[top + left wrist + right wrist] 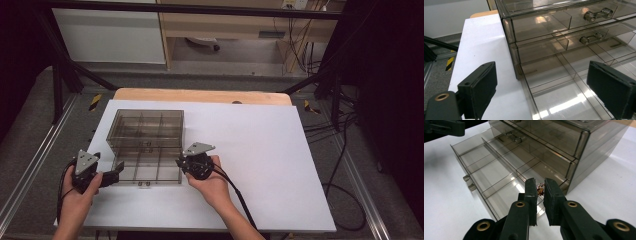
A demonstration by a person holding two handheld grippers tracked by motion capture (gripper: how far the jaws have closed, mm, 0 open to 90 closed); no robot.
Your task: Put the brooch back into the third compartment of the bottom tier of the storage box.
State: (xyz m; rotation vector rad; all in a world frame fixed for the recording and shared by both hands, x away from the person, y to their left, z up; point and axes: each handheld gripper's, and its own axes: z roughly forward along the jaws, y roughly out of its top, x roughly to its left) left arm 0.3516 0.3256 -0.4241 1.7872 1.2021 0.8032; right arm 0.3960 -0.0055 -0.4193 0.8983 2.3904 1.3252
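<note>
A smoky clear drawer cabinet [145, 127] stands on the white board, its bottom drawer [150, 174] pulled out toward me. My right gripper [540, 186] hangs over the drawer's near right corner, shut on a small shiny red-gold piece [540, 188]. In the high view the right gripper [181, 162] sits at the drawer's right side. My left gripper [544, 82] is open, its pads wide apart by the drawer's left wall [529, 95] with nothing between them. The left gripper [116, 172] rests at the drawer's left front corner. The drawer's compartments [491, 170] look bare.
The white board [260, 165] covers a wooden table [200, 95] and has free room right of the cabinet. Two upper drawers with metal knobs [596, 13] are pushed in. Black frame bars and cables [345, 150] run along the floor on the right.
</note>
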